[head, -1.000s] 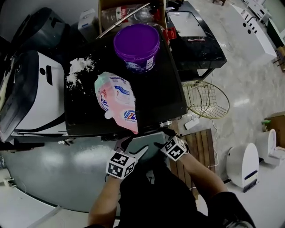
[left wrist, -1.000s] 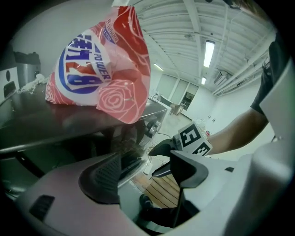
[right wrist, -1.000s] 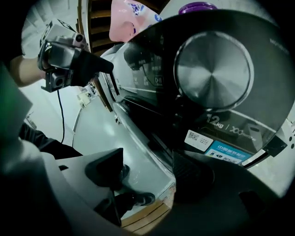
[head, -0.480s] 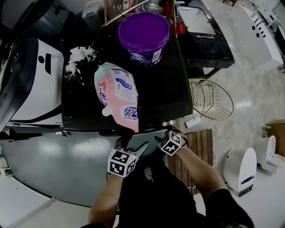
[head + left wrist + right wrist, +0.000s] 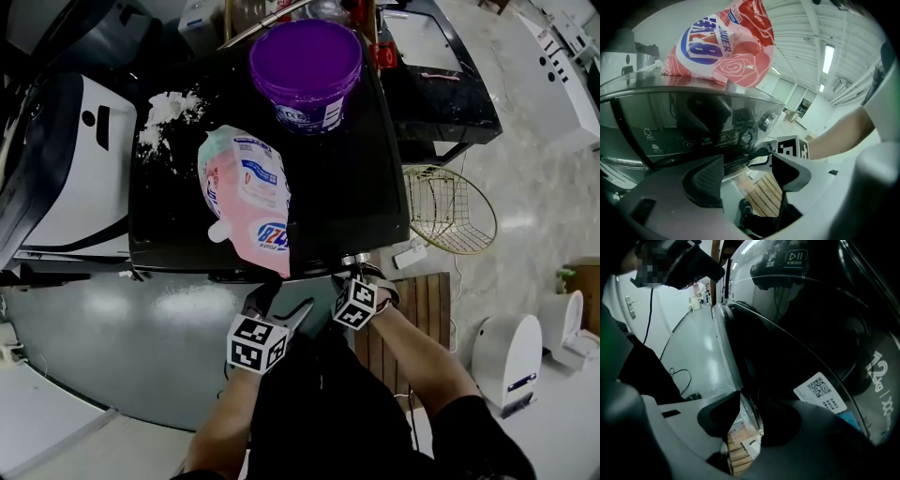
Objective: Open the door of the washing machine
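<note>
Jaws of my right gripper (image 5: 751,420) had just been closing, and they pinched the clear edge of the door (image 5: 787,343), low on the front of the washing machine (image 5: 347,187). My left gripper (image 5: 747,171) hung just beside it, jaws wide apart with nothing between them.

Right tool (image 5: 749,420), jaws just closed onto the washing machine's clear door rim (image 5: 730,357), QR sticker (image 5: 820,392) beside
</note>
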